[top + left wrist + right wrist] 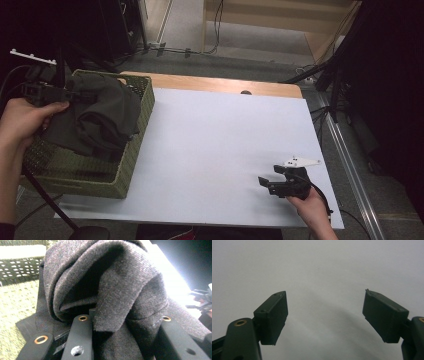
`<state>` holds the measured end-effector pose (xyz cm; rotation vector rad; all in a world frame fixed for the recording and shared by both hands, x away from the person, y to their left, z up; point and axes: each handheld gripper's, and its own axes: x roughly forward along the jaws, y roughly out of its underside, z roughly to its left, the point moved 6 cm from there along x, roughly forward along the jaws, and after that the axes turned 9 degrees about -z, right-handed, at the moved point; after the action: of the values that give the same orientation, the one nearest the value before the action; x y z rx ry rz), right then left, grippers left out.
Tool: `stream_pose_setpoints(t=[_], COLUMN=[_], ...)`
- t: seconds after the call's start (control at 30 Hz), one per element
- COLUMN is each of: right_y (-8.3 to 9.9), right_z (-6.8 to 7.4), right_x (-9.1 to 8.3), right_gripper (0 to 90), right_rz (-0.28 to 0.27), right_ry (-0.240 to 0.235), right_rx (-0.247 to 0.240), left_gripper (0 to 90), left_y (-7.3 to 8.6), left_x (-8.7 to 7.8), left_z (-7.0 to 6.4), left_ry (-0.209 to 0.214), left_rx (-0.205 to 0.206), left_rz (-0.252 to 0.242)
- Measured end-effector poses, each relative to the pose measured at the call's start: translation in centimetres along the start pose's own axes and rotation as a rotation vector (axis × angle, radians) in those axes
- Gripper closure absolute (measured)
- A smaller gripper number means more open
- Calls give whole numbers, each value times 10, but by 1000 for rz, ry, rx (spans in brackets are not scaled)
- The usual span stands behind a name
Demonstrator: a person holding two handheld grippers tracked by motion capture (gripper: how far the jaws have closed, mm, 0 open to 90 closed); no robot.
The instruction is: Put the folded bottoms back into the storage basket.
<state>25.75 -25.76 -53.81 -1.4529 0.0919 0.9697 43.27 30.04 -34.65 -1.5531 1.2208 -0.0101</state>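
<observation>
The counter (215, 150) carries a green woven basket (135, 145) at its left, and a dark cloth (100, 112) lies heaped in it, spilling over the near wall. It looks soft, light and limp — a thick fold makes the surest hold. The left gripper (75, 94) seems closed on such a fold, though cloth hides its fingers (82, 340). The right gripper (266, 181) hovers wide open — empty.

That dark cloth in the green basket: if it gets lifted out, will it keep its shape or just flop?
Probably flop: the dark cloth lies crumpled in soft folds, draped over the green basket rim. It looks like a woven fabric, so likely grippy rather than slippery between the left gripper jaws around it. It may trail and snag on the basket wall.
</observation>
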Motion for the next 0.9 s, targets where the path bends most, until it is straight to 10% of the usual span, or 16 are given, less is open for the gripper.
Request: stream_pose_setpoints(t=[0.3, 0.47, 0.73, 0.9], right_y=[0, 0, 0, 0], right_z=[0, 0, 0, 0], right_x=[0, 0, 0, 1], right_gripper=[190, 190, 190, 190], right_rz=[0, 4, 5, 5], right_ry=[-3, -3, -4, -7], right_rx=[0, -2, -3, -4], left_gripper=[645, 640, 638, 661], left_y=[3, 14, 12, -3], left_x=[18, 43, 58, 54], left_z=[27, 35, 38, 14], left_ry=[-60, -134, -90, 11], left_rx=[25, 121, 55, 48], left_rz=[40, 141, 123, 68])
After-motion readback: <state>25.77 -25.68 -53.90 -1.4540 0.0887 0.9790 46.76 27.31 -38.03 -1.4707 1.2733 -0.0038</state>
